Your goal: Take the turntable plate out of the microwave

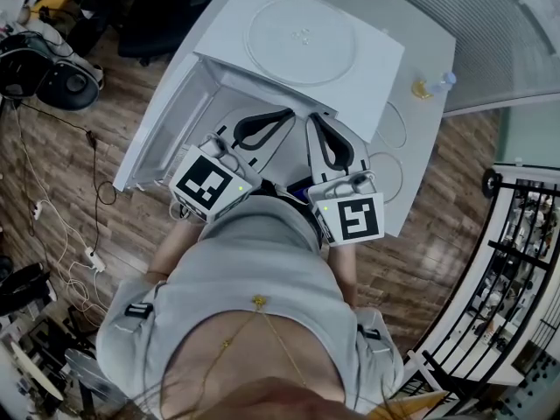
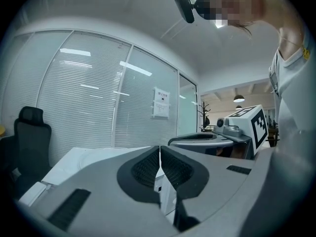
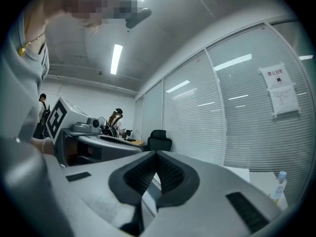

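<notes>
The person wears a light grey short-sleeved top (image 1: 254, 261) with a small black tab (image 1: 137, 310) on each sleeve, and over it a thin gold chain (image 1: 259, 303) with a little pendant. The left gripper (image 1: 290, 113) and right gripper (image 1: 313, 120) share one build: pale grey shells, black ribbed pads (image 2: 143, 169) set in a black rim, and a white cube (image 1: 206, 185) printed with black square markers, with a tiny green light beside it

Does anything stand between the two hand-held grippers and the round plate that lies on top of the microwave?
Nothing visible does. The plate lies uncovered on top of the microwave, beyond the shut left hand-held gripper and right hand-held gripper. The open door stands aside at the left.
</notes>
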The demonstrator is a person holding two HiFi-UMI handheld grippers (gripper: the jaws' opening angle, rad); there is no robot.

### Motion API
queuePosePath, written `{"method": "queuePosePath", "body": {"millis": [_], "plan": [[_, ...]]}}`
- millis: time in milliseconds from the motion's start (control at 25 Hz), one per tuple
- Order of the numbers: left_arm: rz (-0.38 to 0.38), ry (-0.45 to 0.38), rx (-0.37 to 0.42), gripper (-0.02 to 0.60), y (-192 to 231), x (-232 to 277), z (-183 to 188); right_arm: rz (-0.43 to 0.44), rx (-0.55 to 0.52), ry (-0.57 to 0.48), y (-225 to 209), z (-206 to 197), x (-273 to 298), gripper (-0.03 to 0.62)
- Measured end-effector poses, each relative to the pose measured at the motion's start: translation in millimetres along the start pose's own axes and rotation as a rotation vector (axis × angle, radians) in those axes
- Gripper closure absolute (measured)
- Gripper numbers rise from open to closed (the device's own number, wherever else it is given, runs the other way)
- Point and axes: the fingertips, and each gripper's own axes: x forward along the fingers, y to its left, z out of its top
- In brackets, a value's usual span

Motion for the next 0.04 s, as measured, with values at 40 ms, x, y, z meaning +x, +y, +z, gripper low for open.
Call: {"method": "queuePosePath", "body": {"millis": [40], "plan": [[0.0, 0.003, 0.001, 0.549, 1.1, 0.8, -0.4, -0.001, -0.001, 0.002, -0.8, -0.4, 1.0, 0.579]]}}
